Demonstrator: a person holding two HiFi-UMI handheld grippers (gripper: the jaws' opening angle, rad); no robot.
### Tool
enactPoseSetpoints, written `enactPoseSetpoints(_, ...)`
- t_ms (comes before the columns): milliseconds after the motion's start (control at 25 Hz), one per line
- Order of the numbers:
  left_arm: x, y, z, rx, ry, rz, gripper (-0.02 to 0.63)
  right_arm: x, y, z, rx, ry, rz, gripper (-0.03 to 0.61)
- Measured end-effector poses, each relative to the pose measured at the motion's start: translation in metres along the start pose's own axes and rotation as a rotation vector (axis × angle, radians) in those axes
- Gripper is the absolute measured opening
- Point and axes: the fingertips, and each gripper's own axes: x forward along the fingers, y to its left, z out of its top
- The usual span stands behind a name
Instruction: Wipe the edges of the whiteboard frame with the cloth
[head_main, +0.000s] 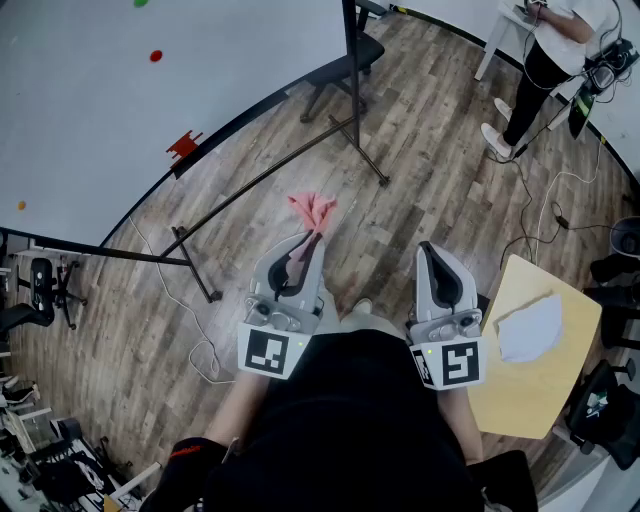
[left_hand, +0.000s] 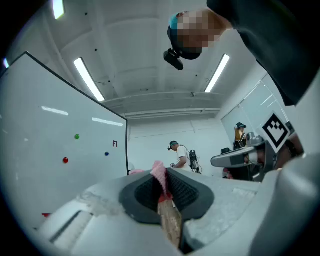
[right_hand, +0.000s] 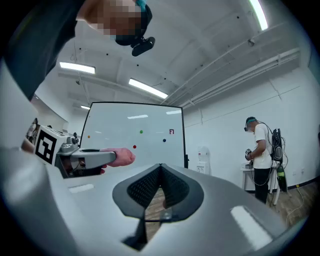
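Pink cloth (head_main: 312, 211) is gripped by the left gripper (head_main: 306, 243), jaws clamped tight on it, and the bunched end pokes out past the tips above the wooden floor (head_main: 130, 300). In the left gripper view that cloth (left_hand: 159, 172) stands up right between the dark pads. Over to the right gripper (head_main: 428, 252): its jaws are pressed together with nothing between them. Both grippers sit side by side, close in to the person's body and well apart from the whiteboard (head_main: 90, 110), which fills the upper left on its dark stand (head_main: 354, 90). The dark frame (head_main: 262, 100) runs along the board's lower edge with a red clip (head_main: 183, 146) on it, and the cloth is not touching it. A red magnet (head_main: 155, 56) dots the board. On the right, a light wooden table (head_main: 560, 390) carries a crumpled white sheet (head_main: 530, 328).
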Motion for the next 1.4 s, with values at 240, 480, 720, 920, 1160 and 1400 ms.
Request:
enactPoseSetpoints(240,-0.001,0.009,-0.002,-0.006,-0.023,-0.001,0.018,0.011,0.01,-0.005,0.004,-0.001,0.008,0.0)
enactPoseSetpoints(480,-0.005,0.011,-0.002,0.012,-0.018,-0.001,0.018,0.016,0.015,-0.007,0.015,0.003,0.019,0.0)
enactPoseSetpoints(720,-0.007,0.017,-0.008,0.014,-0.003,0.011,0.018,0.02,0.018,-0.011,0.019,0.006,0.026,0.0)
enactPoseSetpoints(920,-0.002,0.013,-0.008,0.013,-0.003,0.006,0.018,0.019,0.015,-0.012,0.016,0.004,0.025,0.0)
enactPoseSetpoints(1160,0.007,0.002,-0.013,-0.003,0.009,-0.006,0.018,0.006,0.003,-0.011,0.01,-0.003,0.009,0.002)
enactPoseSetpoints(1400,0.019,0.004,-0.021,-0.042,0.007,0.017,0.018,0.009,-0.014,-0.017,-0.003,0.01,0.003,0.002)
